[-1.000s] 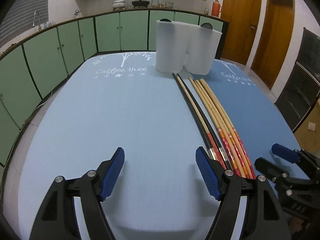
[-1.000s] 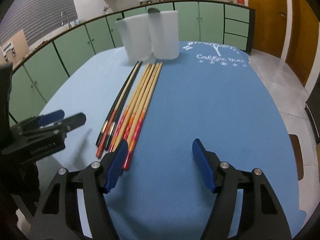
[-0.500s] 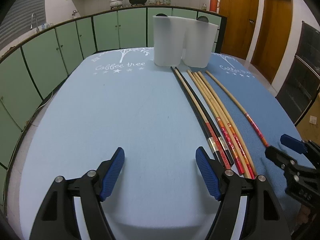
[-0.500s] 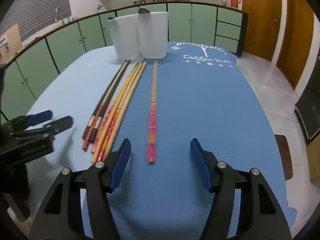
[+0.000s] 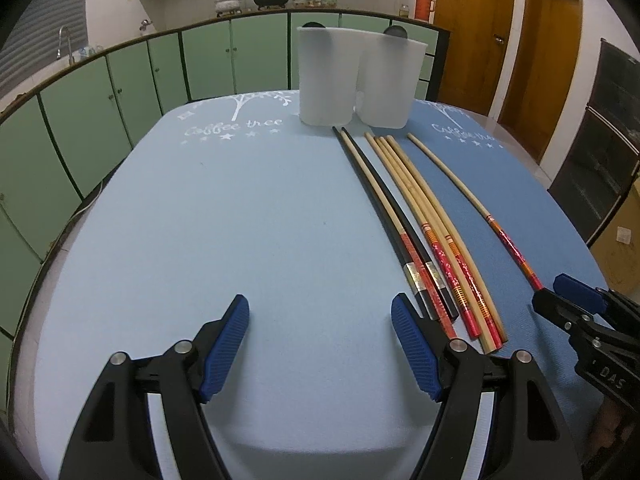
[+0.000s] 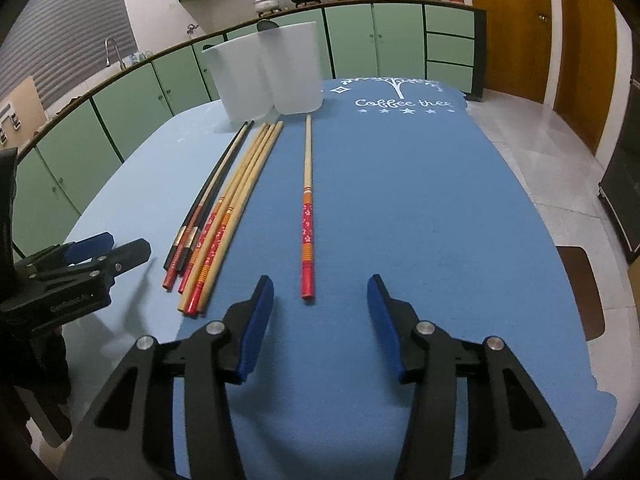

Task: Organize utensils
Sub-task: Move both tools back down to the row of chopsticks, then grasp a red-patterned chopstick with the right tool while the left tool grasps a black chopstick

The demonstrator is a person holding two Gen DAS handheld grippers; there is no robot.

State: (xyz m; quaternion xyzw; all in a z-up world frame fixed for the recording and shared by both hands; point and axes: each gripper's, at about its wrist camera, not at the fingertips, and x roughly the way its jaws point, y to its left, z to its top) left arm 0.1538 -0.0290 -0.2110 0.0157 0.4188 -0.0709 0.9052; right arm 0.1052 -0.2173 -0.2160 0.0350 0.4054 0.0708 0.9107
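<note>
The right gripper point(image 6: 320, 312) is wide open and empty, just behind the red end of a single chopstick point(image 6: 307, 216) lying apart from the bundle point(image 6: 224, 216). The left gripper point(image 5: 320, 340) is open and empty too. Better to close low on the painted end, then carry it probably to the white cups point(image 6: 296, 72).

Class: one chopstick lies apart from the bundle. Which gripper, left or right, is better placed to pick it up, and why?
Probably the right gripper: it is open, with the lone chopstick ending just ahead between its fingers. The left gripper, also open, faces bare mat beside the bundle.
</note>
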